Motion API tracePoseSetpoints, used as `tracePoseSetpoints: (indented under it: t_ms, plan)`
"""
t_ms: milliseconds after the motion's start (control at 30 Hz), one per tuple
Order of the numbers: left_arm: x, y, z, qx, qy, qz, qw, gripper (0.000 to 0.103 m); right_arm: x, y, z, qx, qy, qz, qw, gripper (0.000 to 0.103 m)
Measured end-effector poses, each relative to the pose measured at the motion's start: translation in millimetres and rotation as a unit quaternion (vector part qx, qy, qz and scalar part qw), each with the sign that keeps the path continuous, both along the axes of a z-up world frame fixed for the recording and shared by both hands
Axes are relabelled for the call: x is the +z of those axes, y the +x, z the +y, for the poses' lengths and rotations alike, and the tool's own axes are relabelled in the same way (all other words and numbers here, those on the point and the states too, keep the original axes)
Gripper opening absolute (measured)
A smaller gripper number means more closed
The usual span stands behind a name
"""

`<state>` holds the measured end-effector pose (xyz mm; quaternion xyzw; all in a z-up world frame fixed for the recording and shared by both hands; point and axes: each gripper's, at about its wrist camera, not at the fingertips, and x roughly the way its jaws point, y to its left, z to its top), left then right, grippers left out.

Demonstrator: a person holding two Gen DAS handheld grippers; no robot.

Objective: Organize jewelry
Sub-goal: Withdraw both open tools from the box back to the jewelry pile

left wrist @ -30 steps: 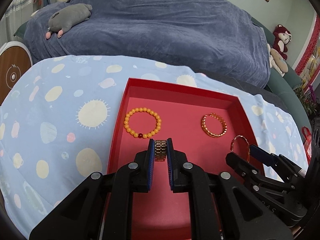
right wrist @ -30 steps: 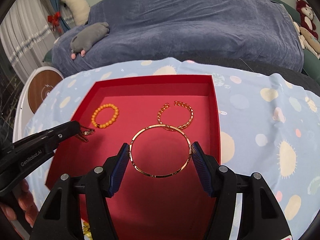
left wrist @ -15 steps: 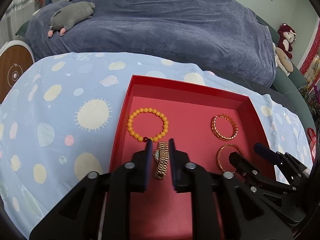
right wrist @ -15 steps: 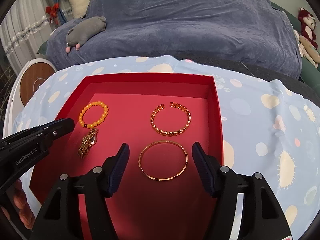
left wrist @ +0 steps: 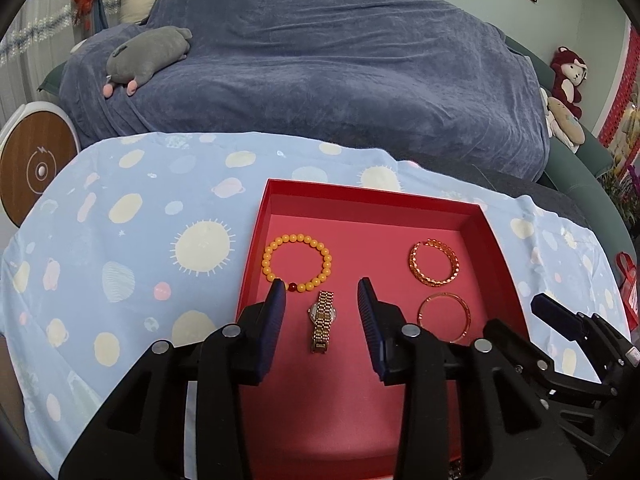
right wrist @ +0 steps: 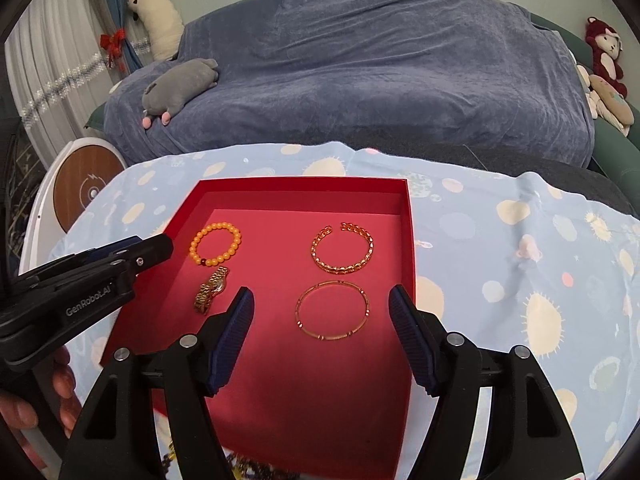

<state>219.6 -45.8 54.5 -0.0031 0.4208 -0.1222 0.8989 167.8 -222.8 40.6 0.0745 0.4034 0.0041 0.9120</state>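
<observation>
A light blue cloth [left wrist: 120,240] printed with suns and planets is spread over the table. Behind its far edge, a sofa is draped in a dark blue cover [left wrist: 320,80]. A grey plush animal [left wrist: 148,56] is laid on the cover's left side. A white plush toy [right wrist: 154,20] is propped beside a curtain tied with a red bow [right wrist: 114,42]. A red monkey plush [right wrist: 604,52] is seated at the sofa's right end. A round white and wood device [left wrist: 32,164] is seen off the cloth's left edge.

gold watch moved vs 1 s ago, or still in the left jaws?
Yes. The gold watch went down out of the open left gripper and lies flat on the red tray floor, just below the orange bead bracelet.
</observation>
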Motion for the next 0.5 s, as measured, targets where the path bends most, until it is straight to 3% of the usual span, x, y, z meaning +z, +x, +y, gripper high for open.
tracePoseSetpoints:
  t_ms: [333,500]
  plan:
    - [22.4,-39.1,6.2,0.003,-0.003,-0.015,0.9999,0.036,22.5,-51.1,0.6,0.002,-0.005,-0.021,1.0,0.067]
    - [23.1,-67.0,15.1,-0.001,0.001,-0.019,0.9998,0.051,20.8,-83.8,-0.8,0.005,-0.011,-0.014,1.0,0.067]
